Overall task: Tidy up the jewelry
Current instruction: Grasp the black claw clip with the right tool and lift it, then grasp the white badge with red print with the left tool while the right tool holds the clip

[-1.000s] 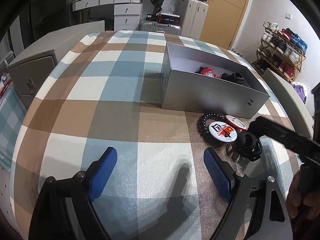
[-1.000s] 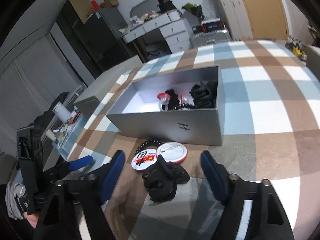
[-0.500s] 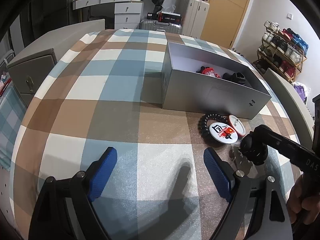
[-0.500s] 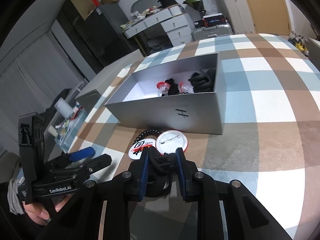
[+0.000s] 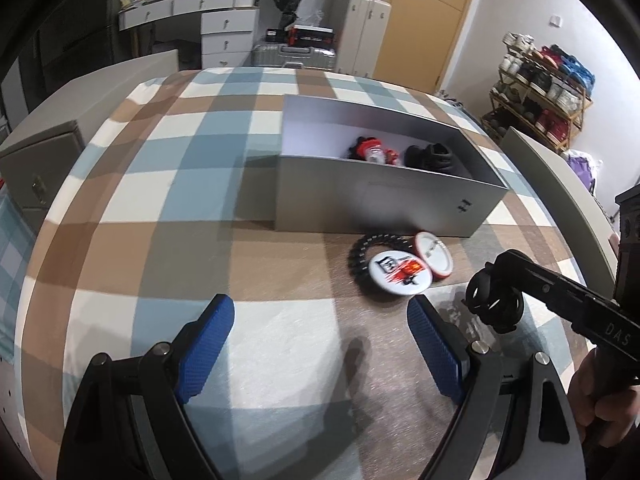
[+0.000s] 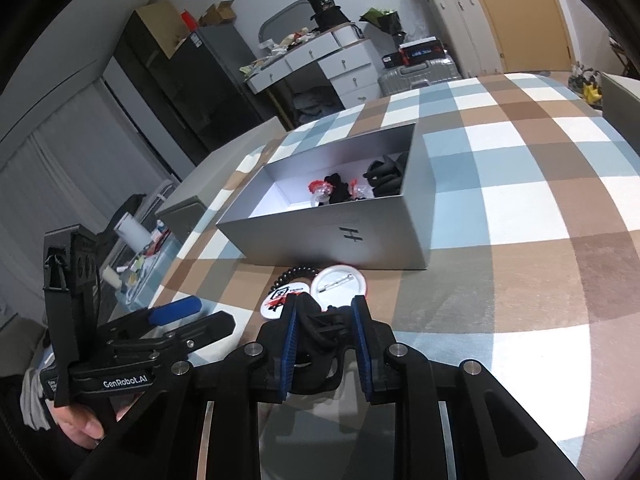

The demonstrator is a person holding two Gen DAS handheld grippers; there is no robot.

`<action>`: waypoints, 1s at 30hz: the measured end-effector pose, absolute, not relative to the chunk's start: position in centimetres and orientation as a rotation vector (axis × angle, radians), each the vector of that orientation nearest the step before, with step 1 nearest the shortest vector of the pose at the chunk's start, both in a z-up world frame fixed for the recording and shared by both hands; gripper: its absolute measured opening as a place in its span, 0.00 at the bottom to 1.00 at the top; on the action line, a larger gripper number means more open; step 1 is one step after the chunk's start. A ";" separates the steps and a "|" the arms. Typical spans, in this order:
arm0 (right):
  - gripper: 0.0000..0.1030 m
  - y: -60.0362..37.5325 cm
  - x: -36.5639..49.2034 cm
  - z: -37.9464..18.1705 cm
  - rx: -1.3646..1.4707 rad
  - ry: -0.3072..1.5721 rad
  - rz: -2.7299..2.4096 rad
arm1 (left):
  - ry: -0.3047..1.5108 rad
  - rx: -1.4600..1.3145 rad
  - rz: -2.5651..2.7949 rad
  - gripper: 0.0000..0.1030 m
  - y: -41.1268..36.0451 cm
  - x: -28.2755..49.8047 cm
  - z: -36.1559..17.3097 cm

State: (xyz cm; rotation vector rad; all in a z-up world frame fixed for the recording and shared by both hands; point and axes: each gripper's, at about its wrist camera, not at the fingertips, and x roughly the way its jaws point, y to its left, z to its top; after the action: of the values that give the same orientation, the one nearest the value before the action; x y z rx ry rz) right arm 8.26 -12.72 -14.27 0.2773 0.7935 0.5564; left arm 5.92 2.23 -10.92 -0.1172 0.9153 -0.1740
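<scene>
My right gripper (image 6: 324, 312) is shut on a black hair clip (image 6: 320, 330) and holds it just above the checked cloth; it also shows in the left wrist view (image 5: 494, 304). In front of it lie two round badges (image 6: 338, 286) (image 5: 396, 272) over a black bead bracelet (image 5: 360, 246). Behind them stands an open grey box (image 5: 372, 200) (image 6: 340, 240) with red and black pieces inside. My left gripper (image 5: 320, 320) is open and empty over the cloth, left of the badges.
The checked cloth (image 5: 160, 200) covers the whole table. A grey cabinet (image 5: 40, 172) stands beyond the left edge. A shoe rack (image 5: 540, 92) and a white desk with drawers (image 5: 208, 16) stand in the room behind.
My right gripper closed on the black hair clip and lifted it slightly off the cloth. My left gripper stayed open and nearly still.
</scene>
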 end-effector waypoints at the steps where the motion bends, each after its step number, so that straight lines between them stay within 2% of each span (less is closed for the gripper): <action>1: 0.24 -12.9 8.2 -14.3 0.278 0.792 0.553 | 0.917 -0.112 -0.190 0.83 1.9 6.2 -10.8; 18: 0.24 -15.5 8.3 -14.5 0.317 0.795 0.540 | 0.950 0.015 -0.367 0.82 -2.0 8.7 -11.3; 20: 0.24 -15.5 8.2 -14.6 0.308 0.794 0.545 | 0.940 0.039 -0.379 0.76 -2.2 8.5 -11.1; 22: 0.24 -15.6 8.3 -14.6 0.315 0.793 0.549 | 0.937 0.074 -0.383 0.64 -2.6 8.6 -11.1; 26: 0.24 -15.7 8.3 -14.6 0.323 0.789 0.554 | 0.951 0.096 -0.418 0.52 -3.0 8.8 -11.4; 28: 0.24 -15.7 8.2 -14.6 0.324 0.790 0.557 | 0.948 0.107 -0.427 0.38 -3.1 8.8 -11.2; 30: 0.24 -15.8 8.3 -14.7 0.331 0.794 0.558 | 0.960 0.102 -0.439 0.30 -3.1 8.9 -11.3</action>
State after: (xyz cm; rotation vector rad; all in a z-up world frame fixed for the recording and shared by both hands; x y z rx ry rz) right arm 8.27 -15.78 -14.68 0.3306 0.7940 0.5584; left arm 8.89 -3.10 -11.26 0.1022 0.9604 -0.4387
